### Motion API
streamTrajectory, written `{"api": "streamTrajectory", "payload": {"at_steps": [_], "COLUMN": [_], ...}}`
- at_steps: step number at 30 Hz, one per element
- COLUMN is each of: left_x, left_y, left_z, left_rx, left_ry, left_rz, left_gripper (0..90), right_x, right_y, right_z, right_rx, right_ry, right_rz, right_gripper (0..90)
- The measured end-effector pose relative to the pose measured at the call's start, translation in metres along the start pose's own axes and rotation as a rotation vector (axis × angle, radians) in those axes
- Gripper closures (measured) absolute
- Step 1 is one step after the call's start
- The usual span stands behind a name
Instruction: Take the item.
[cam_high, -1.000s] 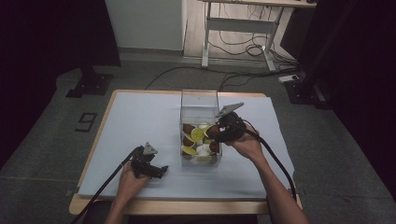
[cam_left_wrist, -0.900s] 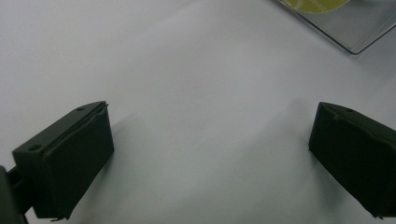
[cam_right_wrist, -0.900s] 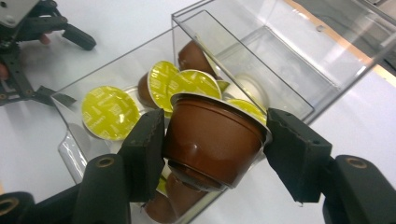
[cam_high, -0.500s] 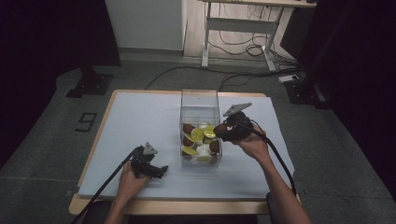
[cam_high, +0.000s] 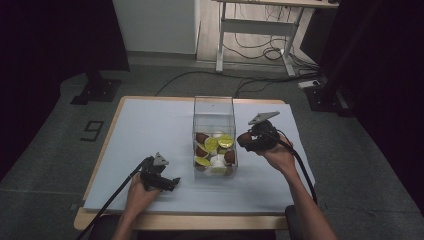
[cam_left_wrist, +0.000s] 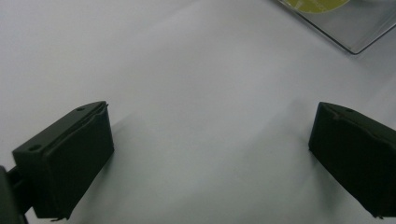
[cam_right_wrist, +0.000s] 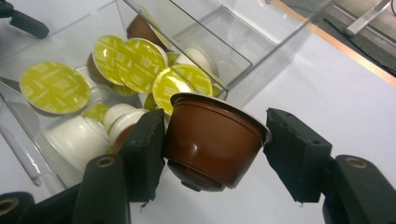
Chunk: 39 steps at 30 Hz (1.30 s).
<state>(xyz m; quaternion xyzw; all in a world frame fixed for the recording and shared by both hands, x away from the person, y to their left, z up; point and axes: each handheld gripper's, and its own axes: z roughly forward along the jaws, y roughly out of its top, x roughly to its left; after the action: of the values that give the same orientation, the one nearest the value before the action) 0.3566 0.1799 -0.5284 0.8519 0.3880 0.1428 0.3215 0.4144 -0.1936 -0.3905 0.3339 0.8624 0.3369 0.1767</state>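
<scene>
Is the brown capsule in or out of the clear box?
Out: the right hand-held gripper holds the brown capsule over the white table, beside the clear box.

one clear box (cam_high: 214, 107) (two claws), one table (cam_high: 150, 125).

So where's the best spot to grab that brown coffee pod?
Across its smooth brown side wall, just under the wide rim, one finger on each side, as the right gripper holds the brown coffee pod now. The body tapers away from the rim, so the flared rim stops it slipping.
</scene>
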Motion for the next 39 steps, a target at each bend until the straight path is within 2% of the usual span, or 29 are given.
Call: {"api": "streamTrajectory", "payload": {"at_steps": [13,25,39], "left_x": [0.0,0.0,0.0], "left_y": [0.0,0.0,0.0], "left_z": [0.0,0.0,0.0], "left_rx": [0.0,0.0,-0.001], "left_ry": [0.0,0.001,0.0], "left_rz": [0.001,0.001,0.0], "left_gripper": [0.0,0.0,0.0], "right_x": [-0.011,-0.017,-0.02], "right_y": [-0.017,-0.036,-0.054], "right_z": [0.001,0.01,0.025], "right_rx": [-0.001,0.008,0.029], "right_ry": [-0.014,-0.035,-0.057], "right_rz": [0.041,0.075,0.083], "right_gripper": [39.5,39.4,39.4]}}
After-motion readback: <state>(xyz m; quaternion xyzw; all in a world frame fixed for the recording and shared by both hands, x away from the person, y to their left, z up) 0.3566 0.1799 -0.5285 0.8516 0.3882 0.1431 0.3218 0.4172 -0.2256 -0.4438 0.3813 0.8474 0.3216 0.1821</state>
